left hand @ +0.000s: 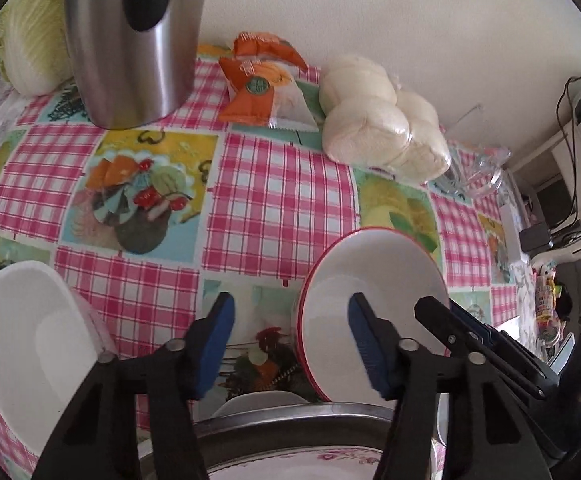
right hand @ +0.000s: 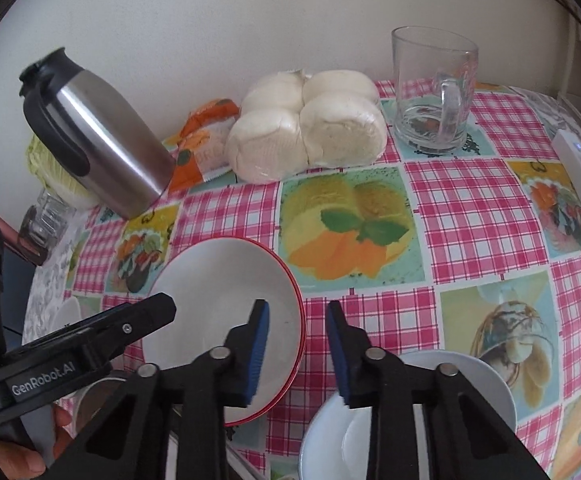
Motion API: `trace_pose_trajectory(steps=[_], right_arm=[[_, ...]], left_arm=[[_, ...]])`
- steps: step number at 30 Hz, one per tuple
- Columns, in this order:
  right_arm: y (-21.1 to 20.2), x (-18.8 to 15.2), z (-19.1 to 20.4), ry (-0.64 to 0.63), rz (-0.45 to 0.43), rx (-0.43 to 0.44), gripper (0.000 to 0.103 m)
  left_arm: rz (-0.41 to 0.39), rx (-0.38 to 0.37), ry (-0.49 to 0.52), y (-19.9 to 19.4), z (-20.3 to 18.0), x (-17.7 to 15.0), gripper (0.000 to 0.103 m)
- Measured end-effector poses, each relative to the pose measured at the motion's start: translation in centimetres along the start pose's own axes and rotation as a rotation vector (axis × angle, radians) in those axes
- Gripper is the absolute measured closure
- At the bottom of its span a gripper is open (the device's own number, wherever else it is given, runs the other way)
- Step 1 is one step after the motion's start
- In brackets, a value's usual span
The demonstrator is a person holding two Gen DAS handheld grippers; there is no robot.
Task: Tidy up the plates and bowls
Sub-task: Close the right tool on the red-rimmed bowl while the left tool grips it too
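Two claws straddle red-rimmed bowl (right hand: 226,320) rim: left claw (left hand: 290,344), right claw (right hand: 298,344), both spread.

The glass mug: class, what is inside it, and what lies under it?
The glass mug looks empty. Through it the tablecloth shows underneath; distortion hides any finer detail.
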State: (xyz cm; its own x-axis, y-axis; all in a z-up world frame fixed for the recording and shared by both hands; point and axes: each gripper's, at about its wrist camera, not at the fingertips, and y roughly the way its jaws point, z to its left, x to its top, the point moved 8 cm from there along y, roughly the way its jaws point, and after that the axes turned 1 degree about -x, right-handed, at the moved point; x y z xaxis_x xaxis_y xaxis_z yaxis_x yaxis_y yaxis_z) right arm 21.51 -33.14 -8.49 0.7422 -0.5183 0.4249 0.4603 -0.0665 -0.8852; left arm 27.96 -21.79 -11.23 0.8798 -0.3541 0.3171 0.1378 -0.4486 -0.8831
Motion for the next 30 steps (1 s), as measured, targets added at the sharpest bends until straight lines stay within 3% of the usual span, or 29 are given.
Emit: trace_pose_trajectory(steps=[1,4,7,8,19,24,30], right_arm=[[0.3,-0.1,0.0,-0.001,0.013,-0.002,0.090],[1.1,-0.5,0.2,-0.020,0.038,-0.022,0.094],[1.4,-0.4,0.1,-0.033,0.044,-0.027,0.095],[1.4,-0.4,0.2,-0.038,0.042,-0.029,0.095],[1.6,1.3,-0.7,-0.051,-0.017,-0.044,0.096],[1.5,1.5,-0.4,-0.114,-0.044,-0.105,0.095],[1.3,1.9,-1.3,-0.105,-0.079,-0.102,0.095]], left_arm=[[0.014,0.001,0.002,0.3,-0.1,-0.2,0.054],[0.051,-0.008,0.001,1.2,-0.4,-0.6,0.066],[0.060,0.007,0.036,1.7,-0.9,-0.7,0.090],[0.056,0.020,0.051,1.7,-1.0,-0.7,0.092],[0.037,0.028,0.117,3.0,-2.7,0.7,0.093],[0.005,0.161,0.262,3.2,-4.3,1.1,0.093],[-0.011,0.109,0.256,3.4,-4.8,1.6,0.093]])
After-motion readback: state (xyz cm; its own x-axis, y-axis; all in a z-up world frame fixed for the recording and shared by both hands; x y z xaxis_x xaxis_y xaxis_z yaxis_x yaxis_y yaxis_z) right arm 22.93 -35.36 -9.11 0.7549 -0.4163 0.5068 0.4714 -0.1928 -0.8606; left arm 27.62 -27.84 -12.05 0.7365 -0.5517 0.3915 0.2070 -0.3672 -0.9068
